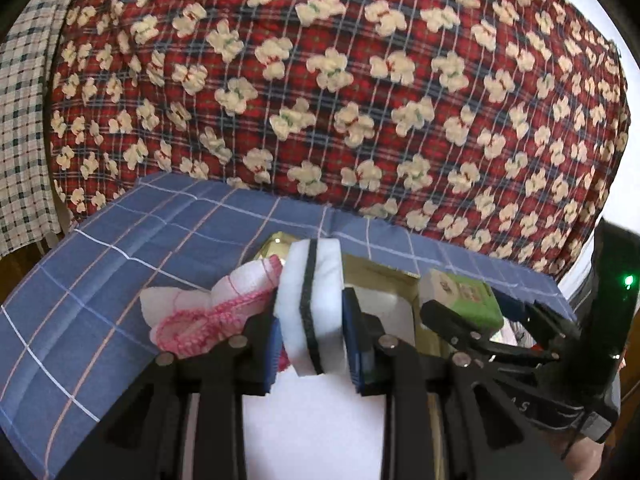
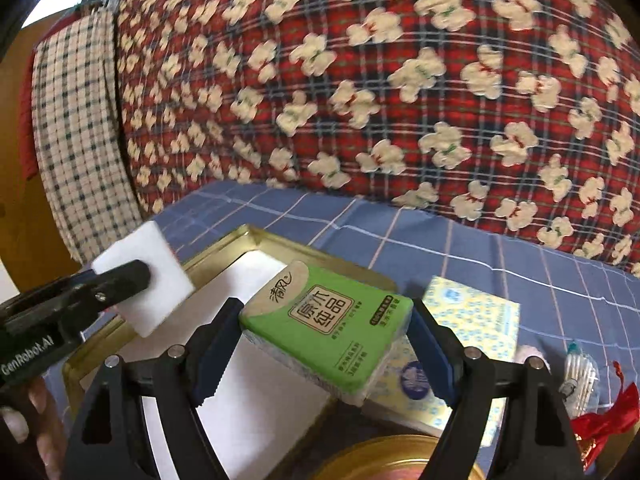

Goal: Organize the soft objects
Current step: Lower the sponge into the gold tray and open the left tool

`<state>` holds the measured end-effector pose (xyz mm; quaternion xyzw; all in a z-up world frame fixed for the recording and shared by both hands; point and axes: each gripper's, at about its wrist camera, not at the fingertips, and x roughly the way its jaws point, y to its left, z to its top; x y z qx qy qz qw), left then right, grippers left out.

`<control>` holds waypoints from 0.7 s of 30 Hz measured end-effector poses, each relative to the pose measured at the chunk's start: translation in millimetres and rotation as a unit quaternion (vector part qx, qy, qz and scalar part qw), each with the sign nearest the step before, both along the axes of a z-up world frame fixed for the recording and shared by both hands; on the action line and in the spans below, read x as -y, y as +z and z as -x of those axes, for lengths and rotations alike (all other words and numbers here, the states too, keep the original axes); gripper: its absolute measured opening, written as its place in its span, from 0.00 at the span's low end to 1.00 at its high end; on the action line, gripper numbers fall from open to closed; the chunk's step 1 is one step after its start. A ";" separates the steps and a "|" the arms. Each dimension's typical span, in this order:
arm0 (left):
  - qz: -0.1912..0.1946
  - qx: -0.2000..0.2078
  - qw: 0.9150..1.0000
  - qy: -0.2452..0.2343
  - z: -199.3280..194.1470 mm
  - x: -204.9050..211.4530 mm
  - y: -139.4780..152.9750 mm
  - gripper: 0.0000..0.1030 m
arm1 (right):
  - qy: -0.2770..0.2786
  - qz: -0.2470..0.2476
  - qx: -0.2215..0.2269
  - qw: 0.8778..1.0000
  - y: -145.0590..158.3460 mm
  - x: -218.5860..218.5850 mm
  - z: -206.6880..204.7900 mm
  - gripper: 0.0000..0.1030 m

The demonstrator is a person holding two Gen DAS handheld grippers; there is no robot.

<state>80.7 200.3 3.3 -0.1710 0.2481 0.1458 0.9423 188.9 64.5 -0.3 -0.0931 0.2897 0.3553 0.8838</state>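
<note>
In the left wrist view my left gripper (image 1: 314, 340) is shut on a white sponge (image 1: 312, 280) with a dark middle layer, held upright above a gold tin box (image 1: 384, 274). A pink-and-white crocheted cloth (image 1: 192, 316) lies just left of it. My right gripper (image 2: 324, 332) is shut on a green tissue pack (image 2: 320, 320), held over the tin's (image 2: 224, 246) right edge and white lining. The right wrist view also shows the left gripper (image 2: 124, 280) at the left, clamping the sponge (image 2: 160, 264). The right gripper (image 1: 472, 312) with the green pack (image 1: 464, 292) shows at the right of the left wrist view.
A blue checked cloth (image 2: 520, 264) covers the surface. A large red plaid quilt (image 2: 360, 80) with a bear print rises behind it. A yellow-blue tissue packet (image 2: 476, 316), cotton swabs (image 2: 580, 376), a red pouch (image 2: 608, 420) and a round gold lid (image 2: 400, 460) lie to the right.
</note>
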 end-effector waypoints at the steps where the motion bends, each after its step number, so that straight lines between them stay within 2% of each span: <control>1: 0.006 -0.005 1.000 -0.005 -2.0 -1.9 -2.0 0.25 | 0.004 0.008 -0.001 1.000 -1.1 -4.0 0.4 0.81; 6: 0.013 -0.011 1.000 -0.015 -2.4 -6.6 -6.7 0.25 | 0.010 0.026 0.004 1.000 -4.6 -13.1 3.1 0.81; 14: 0.018 -0.001 0.999 -0.027 1.3 -1.8 -3.4 0.25 | -0.006 0.005 0.025 1.000 6.8 1.4 8.9 0.81; 17: 0.007 0.003 1.000 -0.028 1.0 5.4 -0.1 0.26 | -0.011 -0.006 0.025 1.000 12.0 9.3 10.2 0.81; 21: 0.024 0.010 0.999 -0.047 -2.6 8.4 -1.7 0.26 | -0.008 -0.014 0.029 0.999 15.1 15.2 15.6 0.81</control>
